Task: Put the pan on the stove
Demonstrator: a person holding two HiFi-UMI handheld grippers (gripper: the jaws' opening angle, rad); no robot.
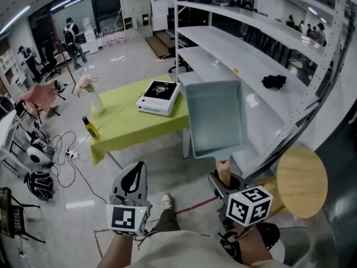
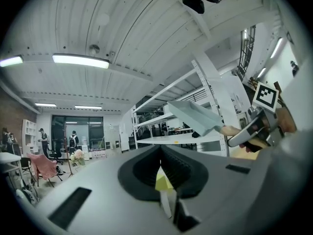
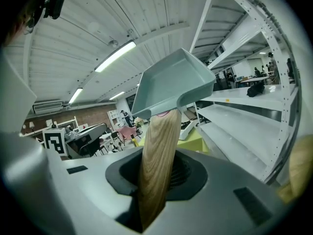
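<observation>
Head view shows the pan [image 1: 216, 116] aloft, its wooden handle [image 3: 156, 155] clamped in the right gripper's [image 1: 223, 178] fingers, with the stove [image 1: 159, 97] at ten o'clock on the green surface [image 1: 120, 128] not yet reached, and the left gripper's [image 1: 134, 176] fingers together, empty.

I get the head cam looking steeply down, green table [image 1: 125, 124] far off. Gripper cams sit tight behind their jaws, tilted up at ceiling [image 2: 122, 28]. All three share pan [image 1: 216, 116] and shelving [image 1: 223, 41].
</observation>
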